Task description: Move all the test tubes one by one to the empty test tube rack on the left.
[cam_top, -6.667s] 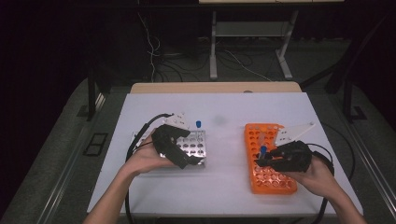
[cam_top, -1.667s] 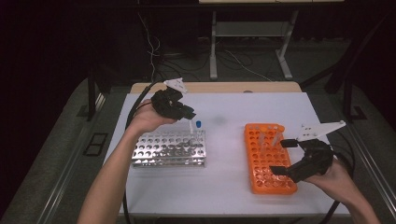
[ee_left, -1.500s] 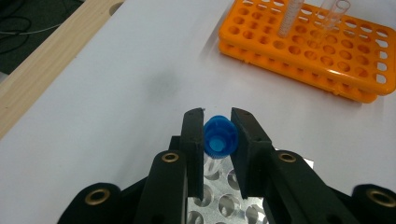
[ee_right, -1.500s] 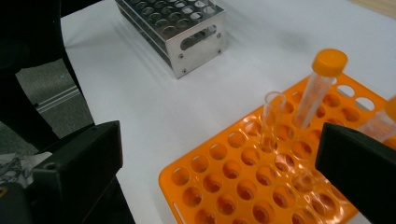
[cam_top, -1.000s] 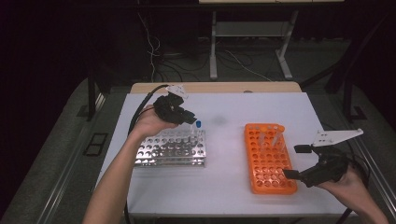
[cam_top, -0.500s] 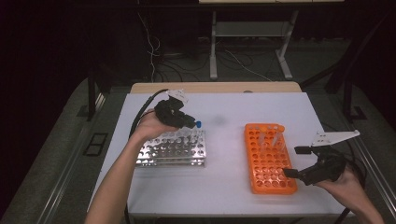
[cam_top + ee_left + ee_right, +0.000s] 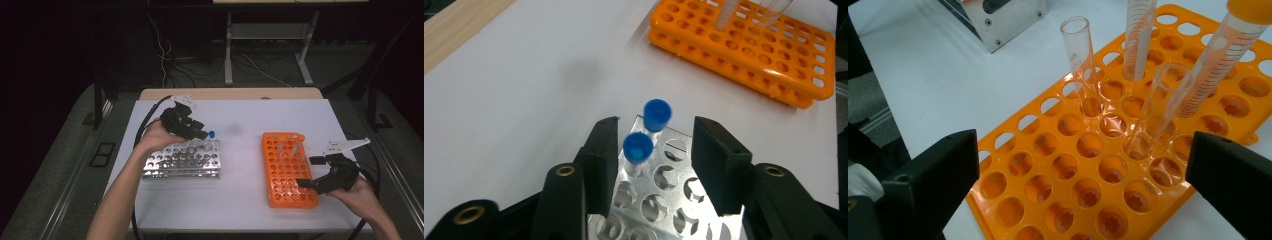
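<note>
Left gripper [image 7: 654,165]: fingers just parted, released around blue-capped tube [image 7: 638,148] seated at metal rack [image 7: 182,161] far corner. Right gripper [image 7: 1083,185]: spread wide over orange rack [image 7: 1058,165]. Bare worktop [image 7: 240,150] is seen between racks.

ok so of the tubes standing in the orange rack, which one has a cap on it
The graduated tube with the orange cap, at the far right of the group in the right gripper view. The other three in the orange rack are open-topped clear glass tubes.
</note>
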A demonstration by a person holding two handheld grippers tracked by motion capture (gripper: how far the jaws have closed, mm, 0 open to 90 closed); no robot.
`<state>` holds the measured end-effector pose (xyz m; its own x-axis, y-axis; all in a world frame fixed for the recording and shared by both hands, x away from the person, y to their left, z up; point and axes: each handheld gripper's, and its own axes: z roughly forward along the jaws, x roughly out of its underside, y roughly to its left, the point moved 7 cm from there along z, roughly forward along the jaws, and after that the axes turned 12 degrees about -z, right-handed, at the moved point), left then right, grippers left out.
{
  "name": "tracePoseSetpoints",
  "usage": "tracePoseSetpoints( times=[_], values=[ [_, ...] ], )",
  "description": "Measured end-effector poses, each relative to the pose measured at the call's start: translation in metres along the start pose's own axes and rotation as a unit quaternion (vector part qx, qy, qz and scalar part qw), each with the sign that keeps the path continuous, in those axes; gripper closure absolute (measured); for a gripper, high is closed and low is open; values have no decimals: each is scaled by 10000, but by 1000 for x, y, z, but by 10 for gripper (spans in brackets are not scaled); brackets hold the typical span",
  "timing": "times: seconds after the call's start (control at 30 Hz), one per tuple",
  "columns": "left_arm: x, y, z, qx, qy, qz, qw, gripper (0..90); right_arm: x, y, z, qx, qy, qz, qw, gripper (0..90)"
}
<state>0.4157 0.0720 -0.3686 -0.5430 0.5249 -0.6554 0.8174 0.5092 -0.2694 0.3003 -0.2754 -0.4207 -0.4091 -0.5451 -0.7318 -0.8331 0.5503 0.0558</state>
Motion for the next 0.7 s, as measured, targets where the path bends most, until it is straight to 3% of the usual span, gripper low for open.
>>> tracePoseSetpoints(
  times=[0.23, 0.5, 0.57, 0.63, 0.7],
  values=[
    [5, -9, -14, -72, -105, -80, 9999, 430, 0, -6, 9, 36, 132, -25, 9999, 3],
    [18, -24, -18, -186, -126, -139, 9997, 261, 1, -15, 18, 80, 276, -37, 9996, 4],
    [20, -29, -19, -185, -147, -123, 9996, 220, 2, -17, 19, 54, 302, -73, 9995, 63],
    [22, -35, -20, -173, -177, -110, 9996, 182, 2, -20, 21, 82, 333, -56, 9994, 66],
    [24, -40, -22, -157, -178, -86, 9997, 151, 3, -22, 21, 78, 321, -86, 9994, 182]
  ],
)
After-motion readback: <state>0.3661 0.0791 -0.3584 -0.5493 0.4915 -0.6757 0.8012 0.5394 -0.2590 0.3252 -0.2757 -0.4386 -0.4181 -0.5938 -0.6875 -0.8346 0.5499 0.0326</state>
